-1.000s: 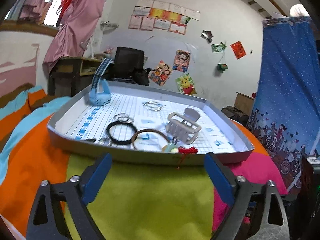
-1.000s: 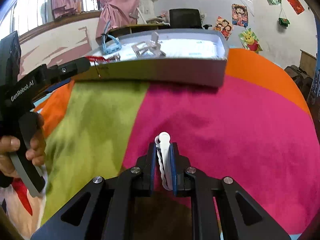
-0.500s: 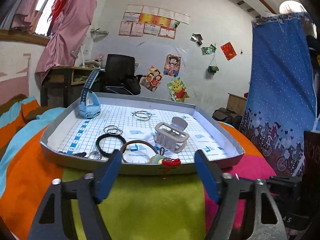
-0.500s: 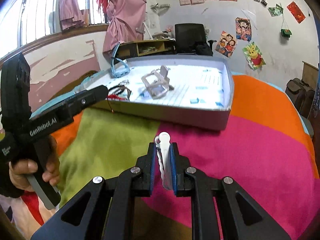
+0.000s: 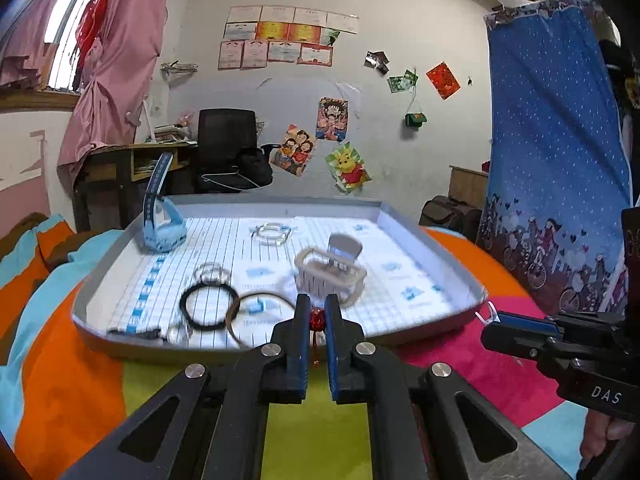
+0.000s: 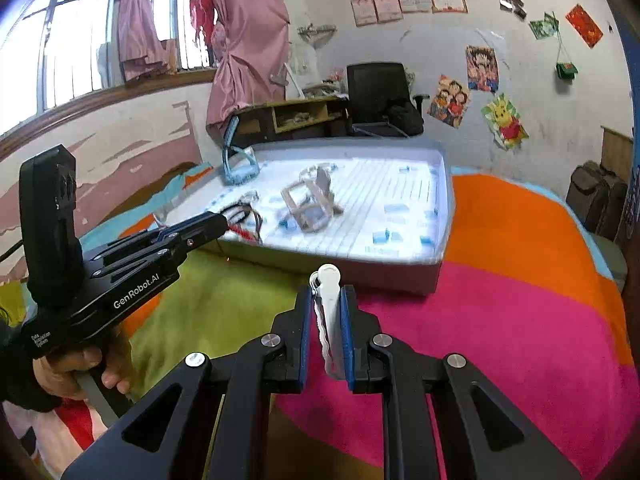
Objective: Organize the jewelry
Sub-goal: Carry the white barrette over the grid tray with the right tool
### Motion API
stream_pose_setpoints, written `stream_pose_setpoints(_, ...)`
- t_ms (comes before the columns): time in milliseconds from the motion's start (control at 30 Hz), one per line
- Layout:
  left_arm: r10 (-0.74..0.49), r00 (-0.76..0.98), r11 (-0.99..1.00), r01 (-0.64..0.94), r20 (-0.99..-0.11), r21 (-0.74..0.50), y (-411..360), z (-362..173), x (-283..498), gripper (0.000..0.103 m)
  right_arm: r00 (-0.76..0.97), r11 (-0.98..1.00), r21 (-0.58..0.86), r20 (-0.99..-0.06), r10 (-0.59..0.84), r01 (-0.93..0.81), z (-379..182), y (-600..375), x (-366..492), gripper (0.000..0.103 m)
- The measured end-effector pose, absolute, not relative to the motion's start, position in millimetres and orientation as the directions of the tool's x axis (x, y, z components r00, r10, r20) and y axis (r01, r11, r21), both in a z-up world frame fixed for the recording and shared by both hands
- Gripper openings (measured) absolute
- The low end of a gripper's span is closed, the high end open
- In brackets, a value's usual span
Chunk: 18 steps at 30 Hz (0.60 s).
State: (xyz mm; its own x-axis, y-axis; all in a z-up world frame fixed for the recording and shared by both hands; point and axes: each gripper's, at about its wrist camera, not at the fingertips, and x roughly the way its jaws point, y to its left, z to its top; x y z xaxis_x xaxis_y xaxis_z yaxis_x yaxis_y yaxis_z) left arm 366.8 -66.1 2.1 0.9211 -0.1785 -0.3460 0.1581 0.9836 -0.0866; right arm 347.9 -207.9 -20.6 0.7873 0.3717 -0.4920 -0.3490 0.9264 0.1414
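Pinching red bead ornament (image 5: 316, 317) in left gripper (image 5: 316, 322), tray (image 5: 460, 280) edge

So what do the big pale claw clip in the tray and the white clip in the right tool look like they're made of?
The big pale beige claw clip looks like matte moulded plastic: open rectangular frame, even colour, no metallic glint, though it's blurred. The white wavy-edged clip, pinched in the right tool, looks like smooth, slightly glossy plastic, uniform white with a rounded tip.
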Motion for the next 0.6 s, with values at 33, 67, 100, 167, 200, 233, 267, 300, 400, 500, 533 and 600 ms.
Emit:
stream_pose_setpoints(33,-0.182,0.921,0.983,0.159,-0.346,-0.093,-65,5,371,0.007,0.79,0.923,0.147,-0.481,0.38,-0.355,-15,-208,351,0.012)
stream_pose_setpoints(67,-0.187,0.919,0.981,0.157,-0.346,-0.113,-60,13,378,0.007,0.792,0.922,0.15,-0.474,0.385,-0.358,-10,-209,354,0.012)
stream_pose_setpoints(100,-0.193,0.917,0.978,0.153,-0.349,-0.138,-56,18,385,0.007,0.794,0.921,0.148,-0.468,0.387,-0.361,-5,-208,357,0.012)
stream_pose_setpoints(167,-0.193,0.914,0.974,0.133,-0.357,-0.185,-49,28,401,0.007,0.799,0.919,0.14,-0.457,0.39,-0.368,7,-206,370,0.012)
stream_pose_setpoints(200,-0.191,0.912,0.972,0.124,-0.363,-0.201,-46,33,410,0.007,0.801,0.92,0.136,-0.456,0.388,-0.368,11,-204,378,0.012)
stream_pose_setpoints(233,-0.184,0.913,0.972,0.113,-0.365,-0.207,-44,35,417,0.007,0.8,0.92,0.131,-0.458,0.387,-0.37,16,-203,391,0.012)
stream_pose_setpoints(267,-0.178,0.914,0.972,0.105,-0.363,-0.211,-42,39,425,0.007,0.796,0.92,0.133,-0.466,0.386,-0.368,18,-201,402,0.012)
stream_pose_setpoints(300,-0.178,0.91,0.972,0.102,-0.375,-0.213,-42,40,433,0.007,0.79,0.921,0.14,-0.478,0.384,-0.363,20,-200,412,0.012)
stream_pose_setpoints(400,-0.159,0.892,0.977,0.08,-0.423,-0.199,-45,39,448,0.007,0.765,0.929,0.152,-0.532,0.364,-0.336,19,-197,447,0.013)
stream_pose_setpoints(500,-0.136,0.87,0.982,0.056,-0.473,-0.179,-50,33,454,0.008,0.736,0.934,0.195,-0.576,0.355,-0.298,11,-199,472,0.013)
stream_pose_setpoints(533,-0.134,0.865,0.982,0.051,-0.483,-0.18,-51,30,454,0.008,0.728,0.936,0.204,-0.589,0.351,-0.286,7,-200,478,0.013)
stream_pose_setpoints(600,-0.125,0.856,0.984,0.042,-0.503,-0.172,-52,26,454,0.008,0.722,0.943,0.194,-0.607,0.332,-0.27,1,-199,482,0.013)
